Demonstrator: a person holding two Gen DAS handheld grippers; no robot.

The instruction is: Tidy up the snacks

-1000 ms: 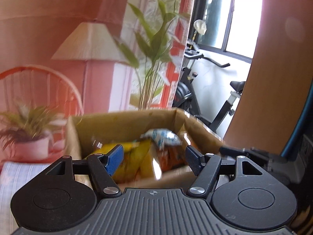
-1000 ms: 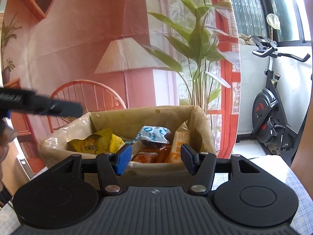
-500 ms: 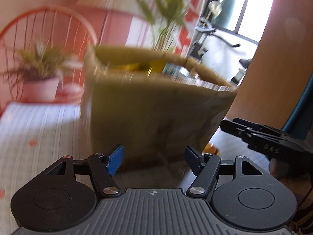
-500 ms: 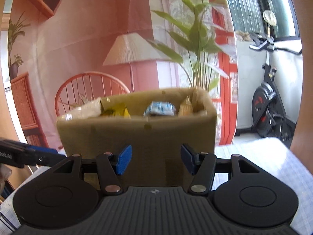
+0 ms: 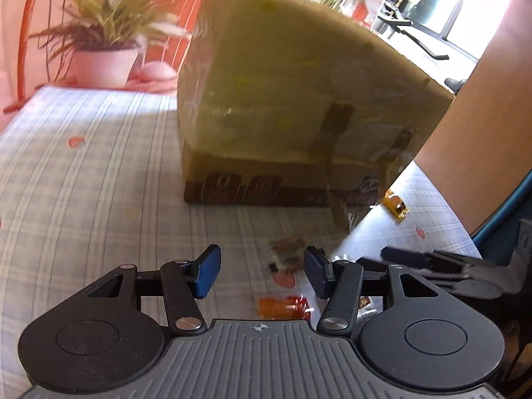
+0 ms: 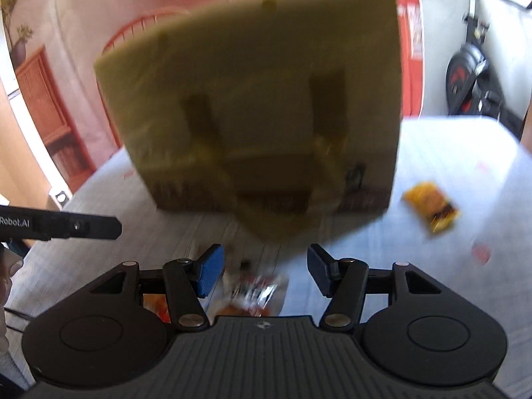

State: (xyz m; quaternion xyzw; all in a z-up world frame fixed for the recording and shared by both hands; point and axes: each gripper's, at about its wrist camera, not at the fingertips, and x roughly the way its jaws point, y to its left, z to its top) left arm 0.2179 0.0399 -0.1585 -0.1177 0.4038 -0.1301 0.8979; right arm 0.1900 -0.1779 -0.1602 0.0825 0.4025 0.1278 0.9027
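Observation:
A cardboard box, blurred, stands on the checked tablecloth. My left gripper hangs low over the cloth in front of it, jaws closing, pads touching nothing. A small brown snack lies just beyond the fingertips and an orange wrapped snack lies under them. A yellow packet rests by the box's right corner. My right gripper is open above a red and white packet, with an orange piece under its left finger.
A potted plant and a red wire chair stand behind the table's far left. A wooden panel rises at the right edge. An exercise bike is beyond the table.
Both grippers have dropped from above the box's open top to table level in front of it. The snacks inside the box went out of sight. Loose snacks on the cloth came into view. The left jaws narrowed.

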